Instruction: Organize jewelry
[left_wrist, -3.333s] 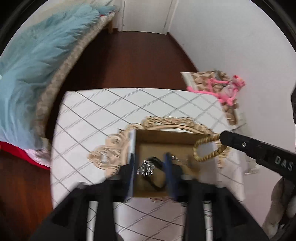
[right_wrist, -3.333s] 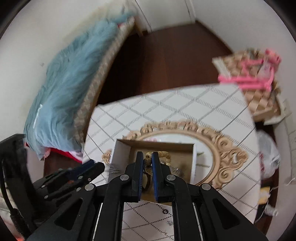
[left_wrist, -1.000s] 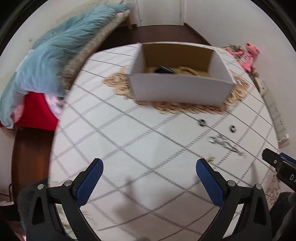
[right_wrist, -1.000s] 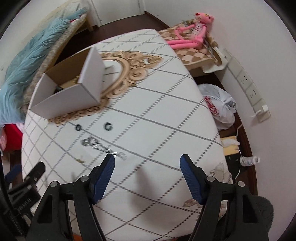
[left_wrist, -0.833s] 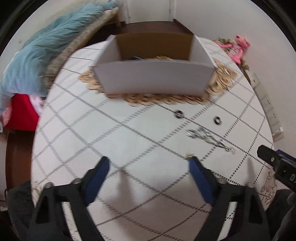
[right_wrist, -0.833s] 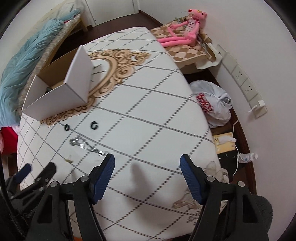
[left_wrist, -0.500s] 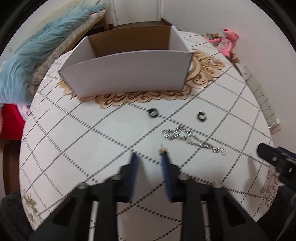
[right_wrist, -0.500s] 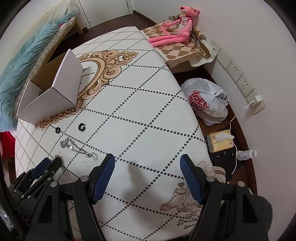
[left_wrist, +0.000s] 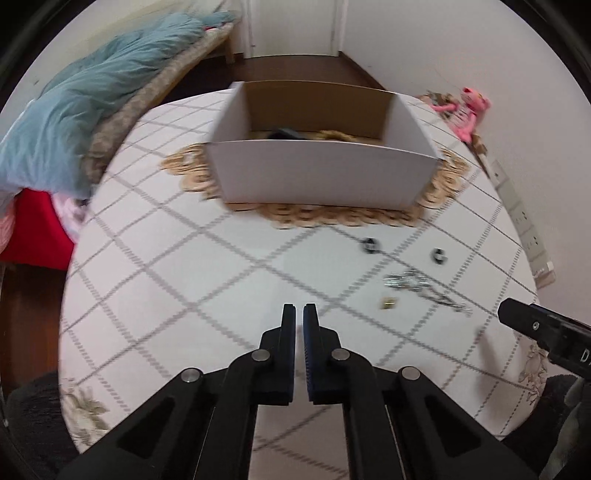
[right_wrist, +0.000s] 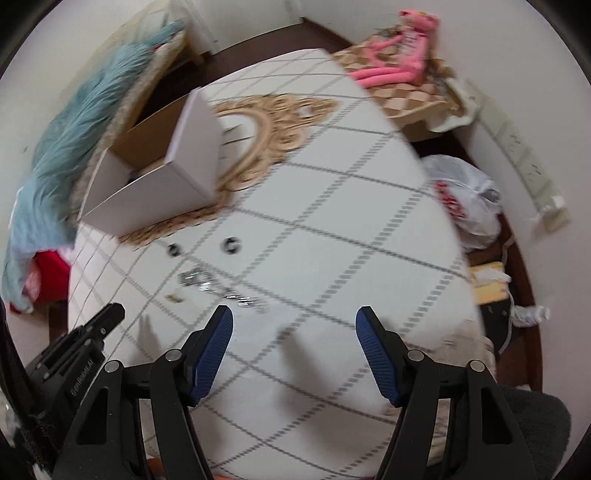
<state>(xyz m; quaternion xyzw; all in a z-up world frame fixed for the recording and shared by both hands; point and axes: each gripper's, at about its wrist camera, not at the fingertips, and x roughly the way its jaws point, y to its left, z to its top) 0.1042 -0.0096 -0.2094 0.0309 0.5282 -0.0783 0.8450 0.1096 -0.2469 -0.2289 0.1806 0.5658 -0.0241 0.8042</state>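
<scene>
Your left gripper (left_wrist: 299, 312) hovers over the near middle of the desk (left_wrist: 177, 258), its 2 blue-padded fingers drawn almost together with only a thin slit between them and nothing in it. Your right gripper (right_wrist: 294, 325) is spread wide and empty above the near right part of the desk.

The loose jewelry lies on the quilted white cover to the right of your left gripper: a small gold piece (left_wrist: 388, 303) nearest it, just beyond that a silver chain (left_wrist: 421, 286) stretched out toward the right, and farther on 2 dark rings (left_wrist: 370, 245) set apart from each other. In the right wrist view the chain (right_wrist: 221, 288) runs just beyond your right gripper's left finger, with the gold piece (right_wrist: 174, 296) to its left. Motion blur hides finer detail on all of them.

Farther off, an open white cardboard box (left_wrist: 321, 173) stands on an ornate gold-framed mirror (right_wrist: 266, 122) lying flat on the desk. Something dark and a beaded tan piece show over its near wall. Nothing stands between either gripper and the loose pieces.

Around the desk: a bed with a blue blanket (left_wrist: 74, 110) on the left, a pink plush toy (right_wrist: 399, 62) at the far right, and a white plastic bag (right_wrist: 465, 199) on the floor on the right.
</scene>
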